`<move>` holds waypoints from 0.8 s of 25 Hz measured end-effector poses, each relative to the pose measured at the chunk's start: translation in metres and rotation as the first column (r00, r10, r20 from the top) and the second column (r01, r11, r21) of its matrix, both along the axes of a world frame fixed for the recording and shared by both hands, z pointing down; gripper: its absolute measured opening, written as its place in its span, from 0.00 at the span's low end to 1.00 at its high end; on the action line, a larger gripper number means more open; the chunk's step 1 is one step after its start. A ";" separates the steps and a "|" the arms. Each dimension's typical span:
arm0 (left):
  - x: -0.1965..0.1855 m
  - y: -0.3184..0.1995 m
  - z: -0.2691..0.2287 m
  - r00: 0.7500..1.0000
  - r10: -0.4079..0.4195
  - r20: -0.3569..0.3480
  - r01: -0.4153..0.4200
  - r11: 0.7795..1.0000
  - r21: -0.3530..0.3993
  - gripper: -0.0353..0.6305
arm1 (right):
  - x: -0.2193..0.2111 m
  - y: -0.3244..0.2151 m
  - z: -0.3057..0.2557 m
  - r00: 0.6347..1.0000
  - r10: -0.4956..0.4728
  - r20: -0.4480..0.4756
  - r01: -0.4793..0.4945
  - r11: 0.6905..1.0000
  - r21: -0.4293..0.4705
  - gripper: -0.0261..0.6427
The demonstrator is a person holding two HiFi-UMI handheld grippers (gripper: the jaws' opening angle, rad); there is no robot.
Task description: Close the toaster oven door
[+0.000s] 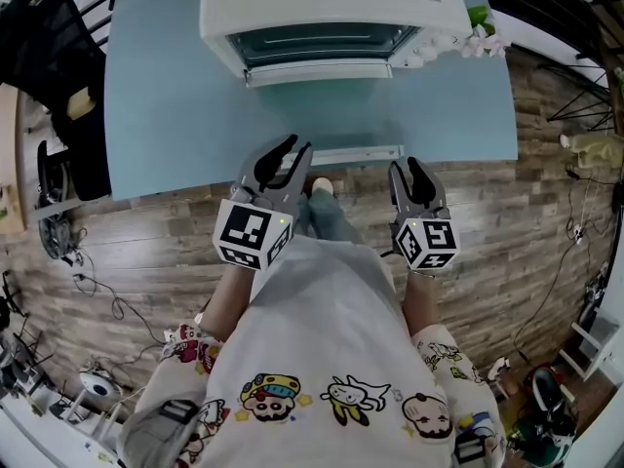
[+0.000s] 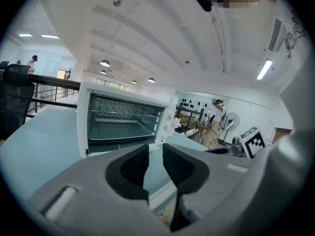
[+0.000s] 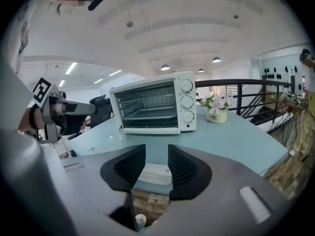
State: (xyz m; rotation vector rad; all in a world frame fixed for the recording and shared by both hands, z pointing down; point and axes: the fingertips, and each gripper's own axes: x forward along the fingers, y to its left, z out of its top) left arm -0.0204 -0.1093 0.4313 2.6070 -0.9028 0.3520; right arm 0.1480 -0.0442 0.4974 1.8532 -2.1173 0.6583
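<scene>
Left gripper (image 1: 298, 146) and right gripper (image 1: 405, 164) hover, jaws apart and empty, at the table (image 1: 166, 115) edge; the open oven door (image 1: 317, 71) lies ahead, crosswise, nearer the left.

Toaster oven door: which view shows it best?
Right gripper view: the toaster oven door lies folded down, full width, unobstructed. Head view shows it foreshortened from above; left gripper view shows only part of it.

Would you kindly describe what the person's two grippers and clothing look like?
The left gripper and right gripper are both grey, each with two black ribbed jaws and a cube bearing black-and-white square markers. The person wears a white T-shirt with cartoon prints, colourfully patterned short sleeves, and blue jeans.
</scene>
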 end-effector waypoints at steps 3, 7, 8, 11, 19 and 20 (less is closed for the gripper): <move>0.005 0.003 0.007 1.000 0.013 0.005 -0.013 1.000 -0.010 0.17 | -0.001 0.003 0.014 1.000 -0.005 0.005 0.005 1.000 -0.028 0.25; 0.011 0.006 0.015 1.000 0.028 0.007 -0.028 0.999 -0.022 0.17 | -0.002 0.006 0.030 1.000 -0.008 0.018 0.009 0.998 -0.060 0.25; 0.012 0.006 0.016 0.999 0.032 0.007 -0.032 0.999 -0.026 0.17 | -0.003 0.007 0.035 1.000 -0.009 0.022 0.011 0.997 -0.070 0.25; 0.016 0.008 0.020 0.999 0.046 0.009 -0.046 0.998 -0.035 0.17 | -0.006 0.009 0.050 0.999 -0.011 0.032 0.014 0.994 -0.106 0.25; 0.020 0.012 0.028 0.998 0.062 0.008 -0.061 0.997 -0.056 0.17 | -0.003 0.012 0.088 0.998 0.034 0.060 -0.024 0.986 -0.162 0.25; 0.020 0.012 0.029 0.998 0.060 0.009 -0.059 0.997 -0.058 0.17 | -0.001 0.012 0.090 0.997 0.046 0.065 -0.035 0.986 -0.160 0.25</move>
